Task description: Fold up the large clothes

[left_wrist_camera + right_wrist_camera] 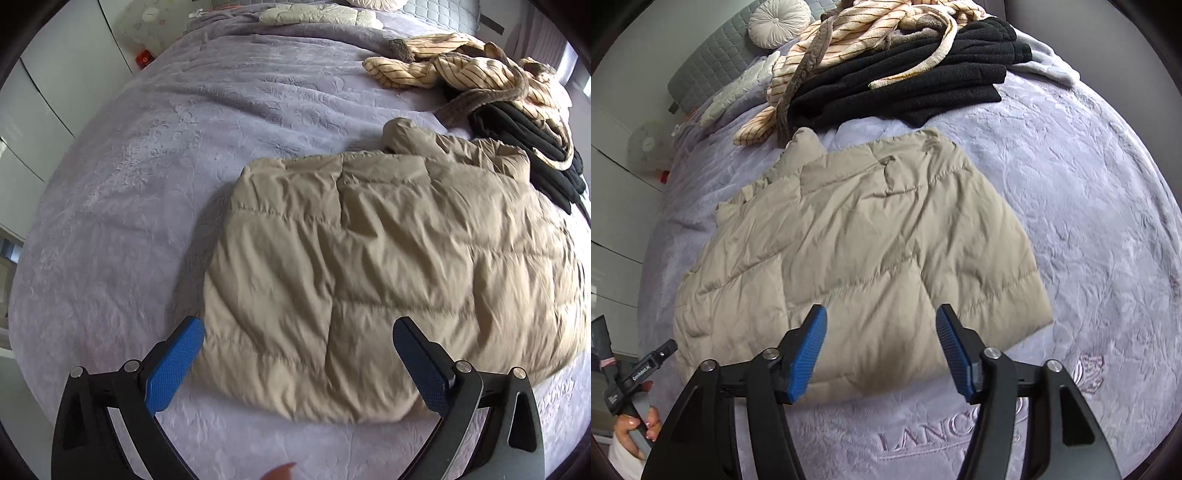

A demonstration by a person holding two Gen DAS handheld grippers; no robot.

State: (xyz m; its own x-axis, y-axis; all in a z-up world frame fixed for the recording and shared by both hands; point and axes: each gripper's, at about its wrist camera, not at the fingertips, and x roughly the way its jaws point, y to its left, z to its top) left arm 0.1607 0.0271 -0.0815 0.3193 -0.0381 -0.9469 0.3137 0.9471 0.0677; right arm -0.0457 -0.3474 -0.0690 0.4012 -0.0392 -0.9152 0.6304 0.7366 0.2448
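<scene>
One tan puffer jacket (388,266) lies partly folded on the lilac bedspread (147,184), its near hem just ahead of both grippers, with a striped garment (849,40) and black clothes (923,81) heaped beyond it. Likely light, soft, springy and slick, it should be pinched deep at the hem corners through all layers. The left gripper (297,349) and right gripper (881,332) hover spread apart, holding nothing.
</scene>
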